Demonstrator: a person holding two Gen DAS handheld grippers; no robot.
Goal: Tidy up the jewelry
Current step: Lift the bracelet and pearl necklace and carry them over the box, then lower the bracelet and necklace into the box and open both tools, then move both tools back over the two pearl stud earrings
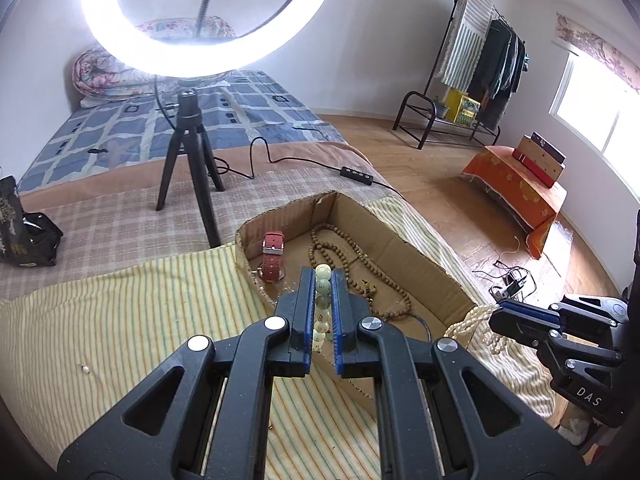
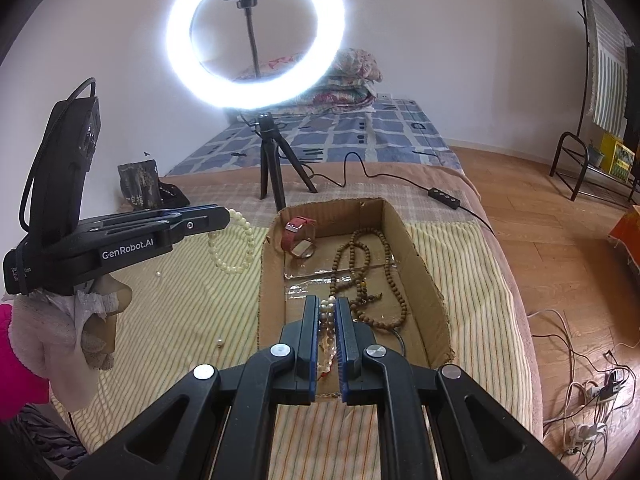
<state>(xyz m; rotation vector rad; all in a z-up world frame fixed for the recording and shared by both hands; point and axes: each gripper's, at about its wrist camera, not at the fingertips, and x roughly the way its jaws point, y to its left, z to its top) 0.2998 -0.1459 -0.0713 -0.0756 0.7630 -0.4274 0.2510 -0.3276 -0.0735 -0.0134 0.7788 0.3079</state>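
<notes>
Both claws are closed on jewelry. In the left wrist view the left gripper (image 1: pixel 323 276) is clamped on a pale bead bracelet (image 1: pixel 322 280), held lower centre of frame with its fingertips over the near-left part of the cardboard box (image 1: pixel 424 256). The beads are pinched along the pads, presumably so the loop hangs free and can be dropped into the box w/o snagging.

In the right wrist view the right gripper (image 2: pixel 328 306) is clamped on a pearl strand (image 2: pixel 327 312), also lower centre, at the box's near end.

Already inside the box: a red-strap watch (image 1: pixel 273 254), left of centre, and a brown bead necklace (image 1: pixel 352 268), coiled on the floor to the right. The box is judged to be the collection point (task: organize jewelry), with two items stowed and two in transit.

Cross-view notes:
- The right wrist view shows the bracelet as a full loop hanging from the left claw at mid left, above the striped cloth (image 2: pixel 180 300); the left wrist view shows only a short run of beads between the pads.
- The left wrist view shows the pearl strand draped over the box's right wall, lower right; the right wrist view hides this.
- Loose pearls (image 2: pixel 219 343) on the cloth are clearest in the right wrist view.
</notes>
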